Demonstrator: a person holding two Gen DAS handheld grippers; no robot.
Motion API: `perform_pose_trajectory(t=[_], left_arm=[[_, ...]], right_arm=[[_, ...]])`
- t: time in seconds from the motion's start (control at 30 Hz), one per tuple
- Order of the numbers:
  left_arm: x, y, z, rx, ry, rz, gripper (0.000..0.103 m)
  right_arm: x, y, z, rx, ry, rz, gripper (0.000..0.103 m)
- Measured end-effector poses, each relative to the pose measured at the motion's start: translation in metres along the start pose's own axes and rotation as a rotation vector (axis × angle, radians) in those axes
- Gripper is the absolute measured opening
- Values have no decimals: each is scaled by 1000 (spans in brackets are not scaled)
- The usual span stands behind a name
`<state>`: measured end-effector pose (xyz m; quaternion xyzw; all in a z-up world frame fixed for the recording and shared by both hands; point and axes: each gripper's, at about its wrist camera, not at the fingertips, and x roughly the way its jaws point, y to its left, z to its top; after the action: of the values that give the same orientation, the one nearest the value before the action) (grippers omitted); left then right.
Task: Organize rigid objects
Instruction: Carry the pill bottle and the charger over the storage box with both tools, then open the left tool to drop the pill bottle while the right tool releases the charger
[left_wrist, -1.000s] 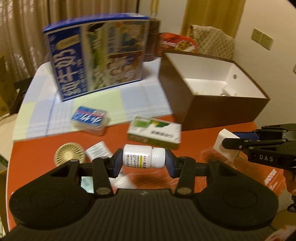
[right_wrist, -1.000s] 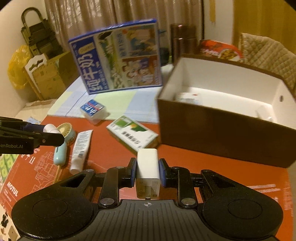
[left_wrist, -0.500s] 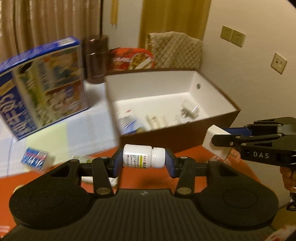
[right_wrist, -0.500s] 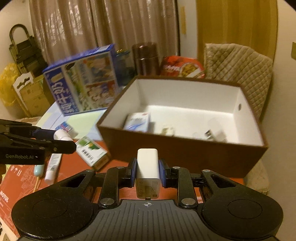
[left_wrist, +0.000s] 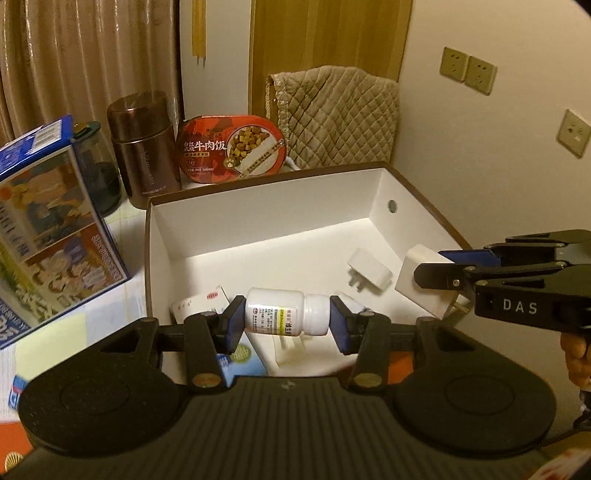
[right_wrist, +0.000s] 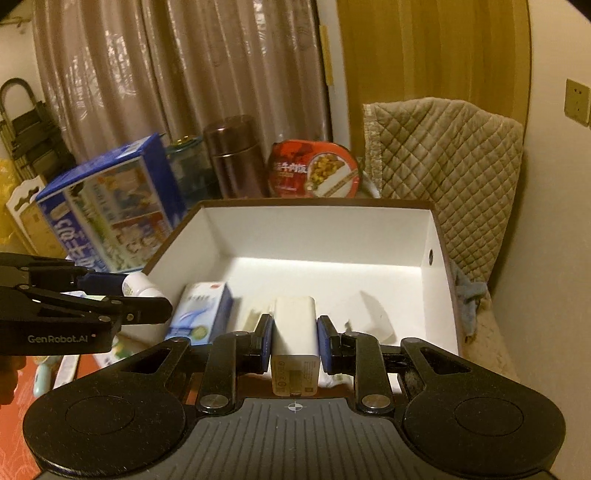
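Observation:
My left gripper (left_wrist: 287, 318) is shut on a white pill bottle (left_wrist: 286, 312) held sideways, over the near edge of the brown box (left_wrist: 417, 192) with a white inside. My right gripper (right_wrist: 294, 334) is shut on a white charger block (right_wrist: 294, 328), also above the box's (right_wrist: 441, 236) near wall. From the left wrist view the right gripper (left_wrist: 439, 271) with its white block (left_wrist: 421, 273) hangs over the box's right side. In the right wrist view the left gripper (right_wrist: 147, 299) shows at the left with the bottle cap (right_wrist: 138, 286). Inside the box lie a white plug adapter (left_wrist: 369, 273) and a blue-white carton (right_wrist: 201, 306).
Behind the box stand a brown canister (left_wrist: 142, 147), a red meal tray (left_wrist: 231, 147) and a quilted chair back (left_wrist: 332, 114). A large blue milk carton (left_wrist: 51, 221) stands left of the box. The wall with sockets (left_wrist: 469, 70) is close on the right.
Both grippers have travelled from over the orange table toward the box and now hang over its near side. Each keeps its grip: bottle in the left, charger in the right.

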<state>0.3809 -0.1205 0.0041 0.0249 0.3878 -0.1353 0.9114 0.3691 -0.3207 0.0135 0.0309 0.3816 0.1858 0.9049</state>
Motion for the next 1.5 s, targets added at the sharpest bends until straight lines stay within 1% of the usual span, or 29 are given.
perform_pose_trajectory(t=[0.2,0.37,0.57,0.8,0.93,1.0,1.1,1.2,1.5], left_arm=[[36,4,20,19,40,27,43],[63,8,33,29,69,38,43],[94,14,43,39,105,44,43],[122,20,49,48,138,54,43],[134,23,52,47,144,52,42],[137,25,54,40,136,52,45],[141,28,57,44,134,66,53],[142,32,58,45,137,78,54],[133,41,53,15,151,78,55]], right_arm=[[36,-19,20,24,24,-2,22],[64,-26,32,24,46,-7,22],[92,-32,42,31,74,-11,22],[117,-42,45,77,108,-16,22],[127,-45,45,97,124,-21,22],[132,-46,45,108,130,-23,22],[136,-48,45,124,136,-27,22],[137,-49,47,132,136,-25,22],[141,-45,48,149,137,-30,22]])
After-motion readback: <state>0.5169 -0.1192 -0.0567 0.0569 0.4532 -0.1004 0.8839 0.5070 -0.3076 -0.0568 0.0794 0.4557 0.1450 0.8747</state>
